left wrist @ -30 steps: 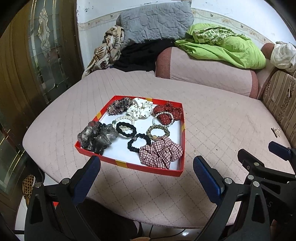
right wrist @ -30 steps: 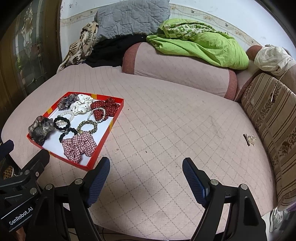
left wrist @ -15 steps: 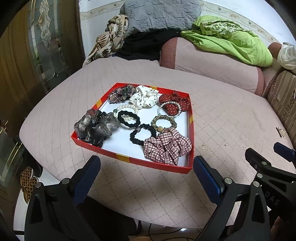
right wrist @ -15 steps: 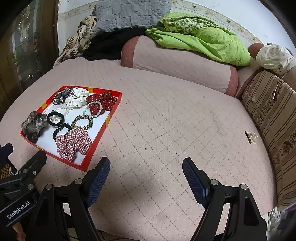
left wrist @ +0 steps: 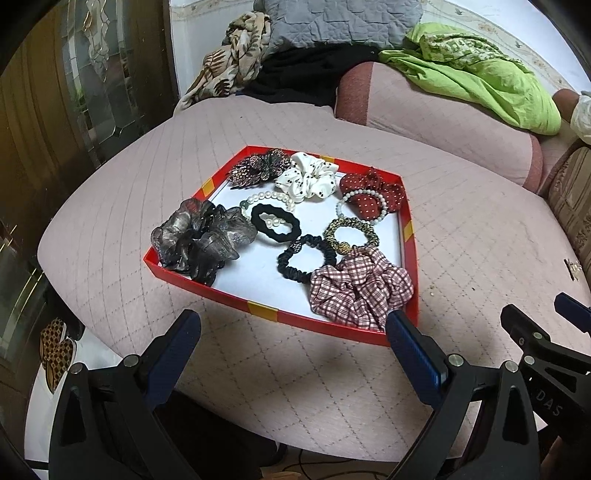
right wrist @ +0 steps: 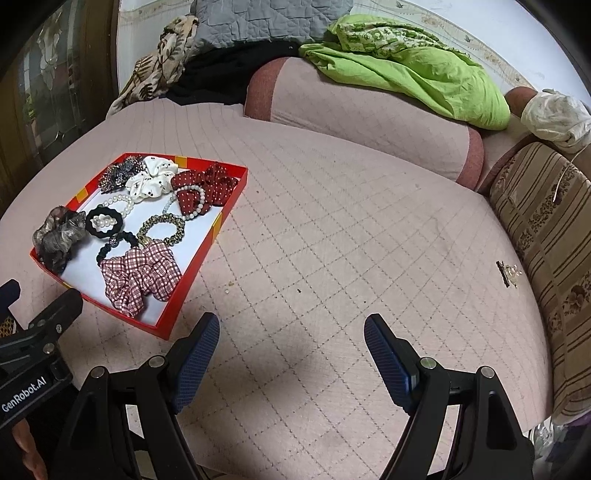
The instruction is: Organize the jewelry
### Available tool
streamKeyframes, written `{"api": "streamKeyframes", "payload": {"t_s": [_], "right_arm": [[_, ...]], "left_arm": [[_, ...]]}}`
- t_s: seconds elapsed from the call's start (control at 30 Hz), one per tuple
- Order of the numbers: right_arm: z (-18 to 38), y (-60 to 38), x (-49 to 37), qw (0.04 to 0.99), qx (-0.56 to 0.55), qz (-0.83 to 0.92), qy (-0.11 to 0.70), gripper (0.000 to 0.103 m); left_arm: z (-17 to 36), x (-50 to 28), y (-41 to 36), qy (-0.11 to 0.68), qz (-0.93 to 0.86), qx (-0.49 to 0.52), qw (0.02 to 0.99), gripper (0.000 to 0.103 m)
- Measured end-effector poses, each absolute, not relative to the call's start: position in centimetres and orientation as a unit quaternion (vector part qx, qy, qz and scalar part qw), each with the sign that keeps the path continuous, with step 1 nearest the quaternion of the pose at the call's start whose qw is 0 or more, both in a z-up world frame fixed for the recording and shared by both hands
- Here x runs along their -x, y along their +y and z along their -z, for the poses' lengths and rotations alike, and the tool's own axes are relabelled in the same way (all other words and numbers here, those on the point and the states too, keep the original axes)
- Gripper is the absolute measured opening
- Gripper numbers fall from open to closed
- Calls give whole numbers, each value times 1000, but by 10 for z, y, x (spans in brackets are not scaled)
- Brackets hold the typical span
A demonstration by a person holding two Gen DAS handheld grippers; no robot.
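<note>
A shallow red tray (left wrist: 218, 291) (right wrist: 201, 254) lies on the pink quilted bed, filled with several hair ties and bracelets: a grey sheer scrunchie (left wrist: 199, 240), a plaid scrunchie (left wrist: 360, 288) (right wrist: 138, 275), a white dotted scrunchie (left wrist: 308, 179), a red dotted bow (left wrist: 369, 190), black ties (left wrist: 275, 223) and pearl bracelets (left wrist: 269, 197). My left gripper (left wrist: 291, 330) hovers open just short of the tray's near rim, its right finger over the plaid scrunchie's corner. My right gripper (right wrist: 291, 341) stands open over bare quilt to the right of the tray. Neither holds anything.
A small hair clip (right wrist: 508, 273) lies on the quilt near the striped cushion (right wrist: 546, 236). A pink bolster (right wrist: 369, 114), green cloth (right wrist: 413, 74), grey pillow (left wrist: 340, 22) and patterned fabric sit at the back. The bed edge drops off at the left by a dark door (left wrist: 55, 110).
Both grippers have come lower and closer to the bed. The tray looms larger in the left wrist view, now reaching the finger tips. Jaws unchanged.
</note>
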State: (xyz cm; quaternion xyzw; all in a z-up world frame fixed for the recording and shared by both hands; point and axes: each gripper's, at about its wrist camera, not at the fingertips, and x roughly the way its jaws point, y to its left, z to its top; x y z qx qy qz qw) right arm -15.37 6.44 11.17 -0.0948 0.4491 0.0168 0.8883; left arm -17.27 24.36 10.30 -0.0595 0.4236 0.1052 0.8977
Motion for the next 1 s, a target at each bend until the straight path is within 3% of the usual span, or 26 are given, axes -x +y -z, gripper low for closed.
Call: {"api": "streamKeyframes", "payload": {"t_s": [1.0], "right_arm": [[-106, 48, 141, 888, 65, -37, 454, 85]], "left_arm": [[-107, 148, 233, 435, -115, 39, 892, 100]]}}
